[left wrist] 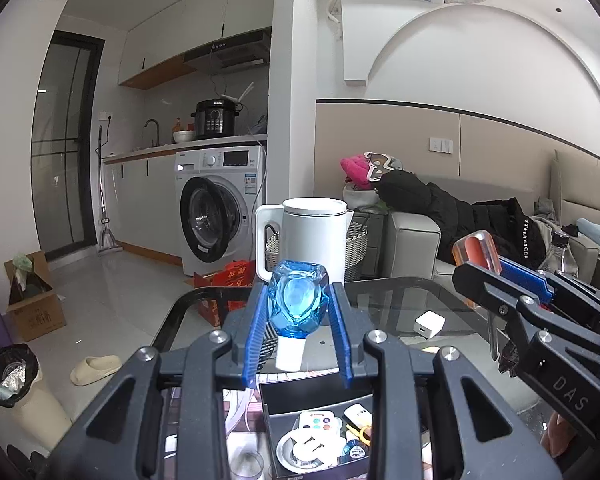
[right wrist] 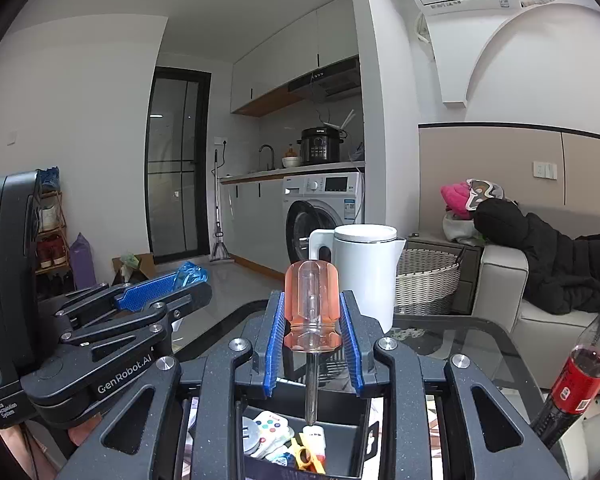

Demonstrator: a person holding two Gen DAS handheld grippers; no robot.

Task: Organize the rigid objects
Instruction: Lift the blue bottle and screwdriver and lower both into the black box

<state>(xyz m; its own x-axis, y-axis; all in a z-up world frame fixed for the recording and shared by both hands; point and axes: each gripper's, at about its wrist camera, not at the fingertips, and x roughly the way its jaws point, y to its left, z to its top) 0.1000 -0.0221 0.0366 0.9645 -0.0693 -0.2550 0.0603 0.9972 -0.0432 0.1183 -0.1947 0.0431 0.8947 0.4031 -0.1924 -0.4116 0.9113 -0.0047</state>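
- Your left gripper (left wrist: 298, 316) has its blue fingers (left wrist: 256, 336) clamped on a faceted blue bottle (left wrist: 298, 300), held up off the tabletop with its white neck pointing down toward you.
- Your right gripper (right wrist: 311, 338) grips a stubby screwdriver (right wrist: 310, 304) by its clear orange handle; the metal shaft hangs straight down between the fingers (right wrist: 271, 344).
- The screwdriver's tip sits just above the contents of the black box (right wrist: 340, 432), close to a small white item with an orange end.
- That black box (left wrist: 300, 396) lies directly below both grippers on the glass tabletop (left wrist: 400, 300). Inside it you can see a white remote with colored buttons (left wrist: 318, 422), a round metal piece, and a yellow clip (right wrist: 306, 456).
- A white electric kettle (left wrist: 314, 236) stands at the far edge of the tabletop, beyond the blue bottle.
- A small white charger cube (left wrist: 430, 324) rests on the glass to the right of your left gripper.
- A cola bottle with a red label (right wrist: 580, 372) leans at the right edge of the right wrist view.
- In the left wrist view, your right gripper (left wrist: 500, 280) shows at the right, level with the left one.
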